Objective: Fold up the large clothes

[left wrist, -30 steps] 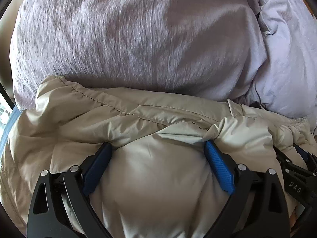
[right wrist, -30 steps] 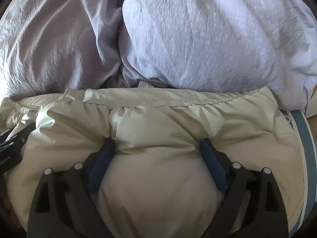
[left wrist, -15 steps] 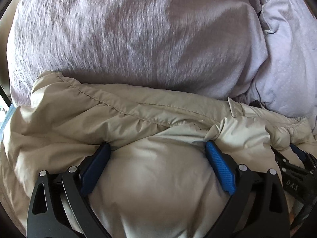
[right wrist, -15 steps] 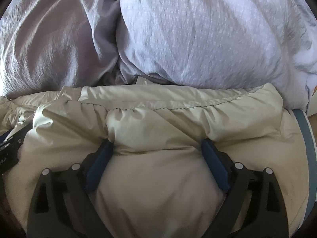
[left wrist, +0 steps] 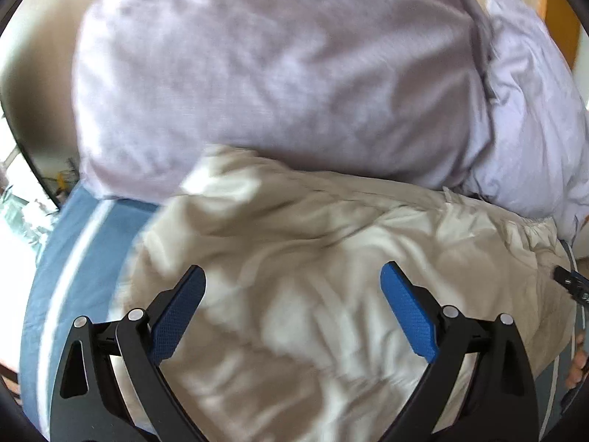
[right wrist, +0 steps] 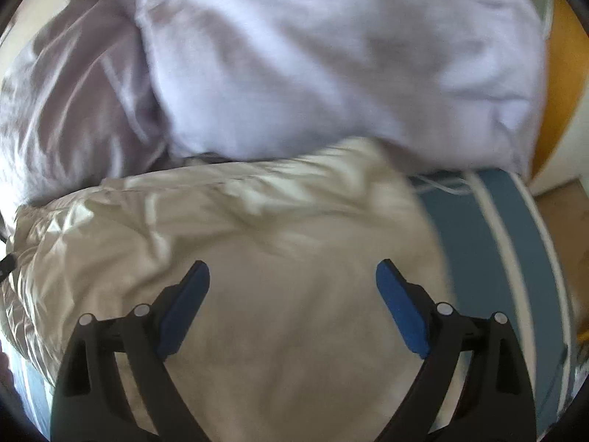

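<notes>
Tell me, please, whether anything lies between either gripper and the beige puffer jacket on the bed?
Nothing visible does. The left gripper and right gripper hang open directly over the beige puffer jacket, with bare fabric between their fingers. The lilac pillows lie beyond its far edge.

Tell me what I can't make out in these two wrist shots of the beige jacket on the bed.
- Left wrist view: motion blur smears the beige jacket, so seams and fold lines are unreadable.
- Left wrist view: the right tool is cut off by the right edge; its jaws are unseen.
- Right wrist view: the jacket's near hem is hidden below the frame and behind the tool.
- Both views: pillows hide the jacket's far edge.
</notes>
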Available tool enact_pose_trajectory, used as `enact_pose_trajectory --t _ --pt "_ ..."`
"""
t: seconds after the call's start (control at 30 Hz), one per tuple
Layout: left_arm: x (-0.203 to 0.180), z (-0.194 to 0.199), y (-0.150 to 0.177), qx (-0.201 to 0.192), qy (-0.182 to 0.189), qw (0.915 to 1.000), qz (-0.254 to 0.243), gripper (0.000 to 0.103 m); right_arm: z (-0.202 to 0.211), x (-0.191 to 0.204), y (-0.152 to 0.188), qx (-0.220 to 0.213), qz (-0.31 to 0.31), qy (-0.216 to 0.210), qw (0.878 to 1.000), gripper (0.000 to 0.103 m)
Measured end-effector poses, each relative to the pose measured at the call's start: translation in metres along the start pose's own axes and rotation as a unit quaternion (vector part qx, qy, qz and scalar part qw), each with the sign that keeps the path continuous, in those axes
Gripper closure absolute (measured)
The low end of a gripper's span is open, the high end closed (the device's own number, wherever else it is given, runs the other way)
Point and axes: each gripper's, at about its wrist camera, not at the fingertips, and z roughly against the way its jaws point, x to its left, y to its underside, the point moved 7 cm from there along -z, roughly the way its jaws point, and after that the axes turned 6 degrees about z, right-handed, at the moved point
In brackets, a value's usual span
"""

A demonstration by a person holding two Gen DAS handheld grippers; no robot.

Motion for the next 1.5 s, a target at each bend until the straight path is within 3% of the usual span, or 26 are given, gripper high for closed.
enact_pose_trajectory --t 0.17,0.37,0.7,0.8,0.9,0.93,0.97,1.17,1.3,1.5 --pt "0.054 0.020 -0.006 0.008 -0.031 0.9988 0.038 0.006 0.003 -0.059 0.029 0.045 -0.072 0.002 0.996 0.011" --pt "0.102 0.005 0.013 0.068 -0.029 0.9937 0.083 0.006 0.002 -0.092 0.063 0.085 -0.125 -0.037 0.988 0.011" --pt "0.115 -0.019 0.037 0.114 0.018 0.9844 0.133 0.008 -0.013 -0.093 0.083 0.119 -0.172 -0.104 0.972 0.011" --pt "0.120 -0.024 0.041 0.121 0.043 0.9777 0.166 0.012 -0.020 -0.093 0.090 0.126 -0.209 -0.137 0.960 0.013" --pt "0.124 -0.027 0.045 0.124 0.064 0.9706 0.196 0.020 -0.020 -0.091 0.094 0.119 -0.235 -0.168 0.950 0.024" --pt "0.124 -0.027 0.046 0.125 0.075 0.9671 0.209 0.022 -0.020 -0.088 0.095 0.119 -0.240 -0.183 0.946 0.034" --pt "0.124 -0.027 0.047 0.125 0.084 0.9640 0.219 0.029 -0.021 -0.085 0.097 0.122 -0.253 -0.202 0.938 0.037" --pt "0.118 -0.024 0.050 0.109 0.102 0.9564 0.251 0.055 -0.012 -0.082 0.102 0.114 -0.280 -0.214 0.929 0.068" --pt "0.112 -0.013 0.045 0.092 0.104 0.9564 0.257 0.073 -0.003 -0.082 0.099 0.104 -0.288 -0.209 0.929 0.078" --pt "0.109 0.016 0.036 0.064 0.122 0.9593 0.246 0.080 0.021 -0.074 0.094 0.077 -0.272 -0.213 0.935 0.082"
